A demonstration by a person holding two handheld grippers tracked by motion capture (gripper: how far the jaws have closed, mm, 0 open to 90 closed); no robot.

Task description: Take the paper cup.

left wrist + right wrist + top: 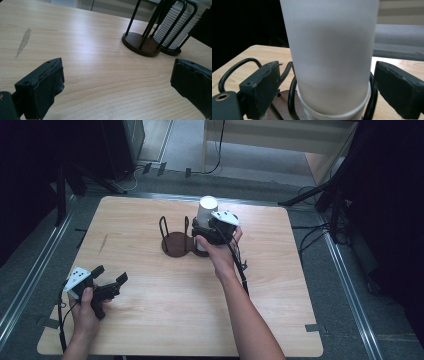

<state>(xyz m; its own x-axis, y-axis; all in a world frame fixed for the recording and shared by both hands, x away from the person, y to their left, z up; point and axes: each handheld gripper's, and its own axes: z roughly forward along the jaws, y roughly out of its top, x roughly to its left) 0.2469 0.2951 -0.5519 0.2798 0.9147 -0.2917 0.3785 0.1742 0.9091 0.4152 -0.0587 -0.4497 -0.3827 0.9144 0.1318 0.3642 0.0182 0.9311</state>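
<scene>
Right gripper (204, 234): at the stack of white cups (206, 215), jaws apart on either side of it; in the right gripper view neither pad presses on the cup wall.
Stack of white cups: upright in the right-hand bay of the black wire holder (176, 240), toward the far edge of the table (280, 320), near its middle.
Holder's left bay: round dark base bare.
Left gripper (111, 279): near the table's near left corner, jaws wide apart with nothing between them, above bare wood.
</scene>
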